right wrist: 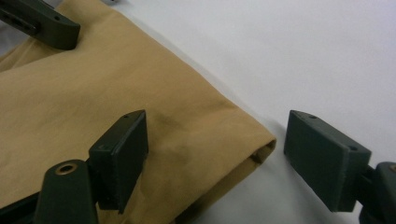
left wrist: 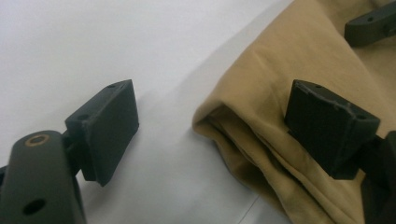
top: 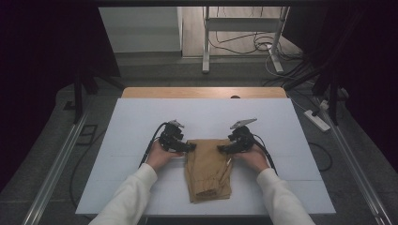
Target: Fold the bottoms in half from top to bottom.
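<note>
A folded tan garment [top: 208,169] lies on the white table top [top: 131,126], its far edge between my two hands. My left gripper [top: 190,147] is open at the garment's far left corner. In the left gripper view that corner [left wrist: 219,122] sits between the jaws, one finger [left wrist: 112,128] over bare table, the other over cloth. My right gripper [top: 221,148] is open at the far right corner. In the right gripper view the folded corner [right wrist: 254,144] lies between its jaws, with the tan cloth [right wrist: 93,93] spreading left. Nothing is clamped.
The other gripper's jaw tip shows at the top right of the left gripper view [left wrist: 371,23] and the top left of the right gripper view [right wrist: 42,21]. A wooden strip [top: 204,92] borders the table's far edge. Cables [top: 244,42] and a metal stand lie beyond.
</note>
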The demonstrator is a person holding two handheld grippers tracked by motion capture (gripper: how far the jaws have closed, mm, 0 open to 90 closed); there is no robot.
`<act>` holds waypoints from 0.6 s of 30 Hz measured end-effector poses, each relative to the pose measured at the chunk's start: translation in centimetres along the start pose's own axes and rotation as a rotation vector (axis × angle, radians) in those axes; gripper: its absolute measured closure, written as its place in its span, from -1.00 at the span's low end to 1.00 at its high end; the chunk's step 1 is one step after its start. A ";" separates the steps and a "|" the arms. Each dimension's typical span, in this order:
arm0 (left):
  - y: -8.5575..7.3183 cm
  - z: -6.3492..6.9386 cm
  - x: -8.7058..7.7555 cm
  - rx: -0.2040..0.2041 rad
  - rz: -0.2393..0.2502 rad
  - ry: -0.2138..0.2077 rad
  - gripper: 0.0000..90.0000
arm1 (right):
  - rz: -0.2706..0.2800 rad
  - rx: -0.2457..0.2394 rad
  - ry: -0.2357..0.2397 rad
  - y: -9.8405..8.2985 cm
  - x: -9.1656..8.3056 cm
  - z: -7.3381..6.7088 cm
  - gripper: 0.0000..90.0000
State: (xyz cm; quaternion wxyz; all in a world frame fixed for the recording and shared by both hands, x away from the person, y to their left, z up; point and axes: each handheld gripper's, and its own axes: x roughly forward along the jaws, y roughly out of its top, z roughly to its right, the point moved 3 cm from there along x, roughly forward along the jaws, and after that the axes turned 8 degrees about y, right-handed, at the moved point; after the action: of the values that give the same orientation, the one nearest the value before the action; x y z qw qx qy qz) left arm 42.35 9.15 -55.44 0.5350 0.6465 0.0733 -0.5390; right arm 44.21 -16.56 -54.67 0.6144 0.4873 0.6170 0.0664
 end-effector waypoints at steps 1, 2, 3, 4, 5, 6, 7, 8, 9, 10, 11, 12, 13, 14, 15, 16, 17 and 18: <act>-0.1 0.0 0.1 -0.004 -0.004 -0.005 -0.62 | 0.002 0.002 -0.001 0.0 0.0 0.0 -0.50; -0.1 0.0 0.1 -0.003 -0.002 -0.003 -0.62 | 0.002 0.001 -0.001 0.0 0.0 -0.1 -0.48; -0.1 0.0 0.1 -0.005 -0.002 -0.006 -0.60 | -0.002 -0.001 0.003 0.0 0.0 -0.1 -0.45; -0.2 0.0 0.0 -0.012 -0.002 -0.008 -0.58 | -0.006 -0.001 0.010 0.0 0.0 -0.2 -0.42; -0.2 0.0 0.0 -0.018 -0.001 -0.011 -0.55 | -0.008 -0.005 0.013 0.0 0.0 -0.3 -0.37; -0.2 0.0 -0.1 -0.020 -0.001 -0.012 -0.50 | -0.008 -0.008 0.020 0.0 0.0 -0.5 -0.32; -0.3 0.0 -0.1 -0.018 0.000 -0.016 -0.46 | -0.010 -0.015 0.023 0.0 0.1 -0.6 -0.27; -0.4 0.1 -0.2 -0.020 0.004 -0.027 -0.39 | -0.017 -0.022 0.024 0.0 0.1 -0.7 -0.22; -0.4 0.2 -0.2 -0.024 0.003 -0.042 -0.29 | -0.021 -0.031 0.024 0.0 0.1 -0.8 -0.15; -0.5 0.3 -0.2 -0.025 0.005 -0.056 -0.18 | -0.019 -0.035 0.027 -0.1 0.0 -0.9 -0.05; -0.6 0.4 -0.2 -0.023 0.004 -0.068 -0.07 | -0.023 -0.035 0.038 -0.1 0.0 -1.0 0.03; -0.6 0.5 -0.3 -0.020 0.001 -0.070 0.03 | -0.030 -0.040 0.042 -0.1 0.0 -1.0 0.16; -0.7 0.6 -0.3 -0.016 -0.003 -0.074 0.11 | -0.035 -0.043 0.054 -0.1 -0.1 -1.1 0.28; -0.7 0.6 -0.3 -0.015 -0.007 -0.080 0.20 | -0.040 -0.048 0.064 -0.1 -0.1 -1.3 0.39; -0.7 0.6 -0.3 -0.012 -0.011 -0.087 0.28 | -0.043 -0.059 0.069 -0.1 -0.1 -1.4 0.56; -0.8 0.6 -0.4 -0.011 -0.011 -0.097 0.38 | -0.046 -0.072 0.070 -0.1 0.0 -1.7 0.67; -0.8 0.6 -0.4 -0.013 -0.008 -0.111 0.48 | -0.048 -0.089 0.064 -0.1 0.0 -1.8 0.75; -0.8 0.6 -0.5 -0.012 -0.005 -0.122 0.57 | -0.053 -0.105 0.056 0.0 0.1 -2.0 0.80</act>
State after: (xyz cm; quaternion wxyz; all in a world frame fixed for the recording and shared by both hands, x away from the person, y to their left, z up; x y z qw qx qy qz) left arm 41.25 9.29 -55.50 0.5411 0.6089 0.0454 -0.5783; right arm 42.61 -15.48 -54.24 0.6232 0.4359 0.6422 0.0961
